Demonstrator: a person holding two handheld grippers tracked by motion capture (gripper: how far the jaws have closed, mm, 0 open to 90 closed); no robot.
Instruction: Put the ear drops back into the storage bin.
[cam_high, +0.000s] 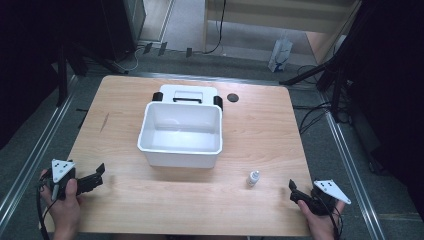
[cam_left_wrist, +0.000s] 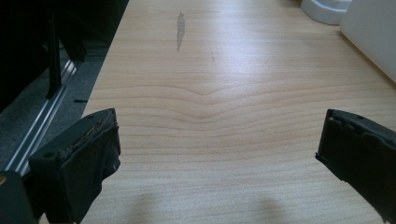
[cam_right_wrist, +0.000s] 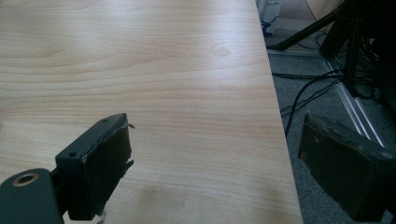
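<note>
A white plastic bin (cam_high: 180, 134) stands open-topped in the middle of the wooden table (cam_high: 120, 200), with its white lid (cam_high: 187, 93) lying flat just behind it. A small white dropper bottle (cam_high: 253, 178) stands upright at the front right. My left gripper (cam_high: 97, 175) rests near the table's front left corner, jaws wide apart over bare wood (cam_left_wrist: 219, 135). My right gripper (cam_high: 295, 192) sits at the front right corner, a little right of the bottle, jaws also apart with nothing between them (cam_right_wrist: 215, 154).
A small dark round disc (cam_high: 232, 97) lies on the table right of the lid. The bin's wall (cam_left_wrist: 373, 32) shows at the far right of the left gripper view. Metal rails, cables and dark stands (cam_right_wrist: 345, 32) run along the floor beside the table edges.
</note>
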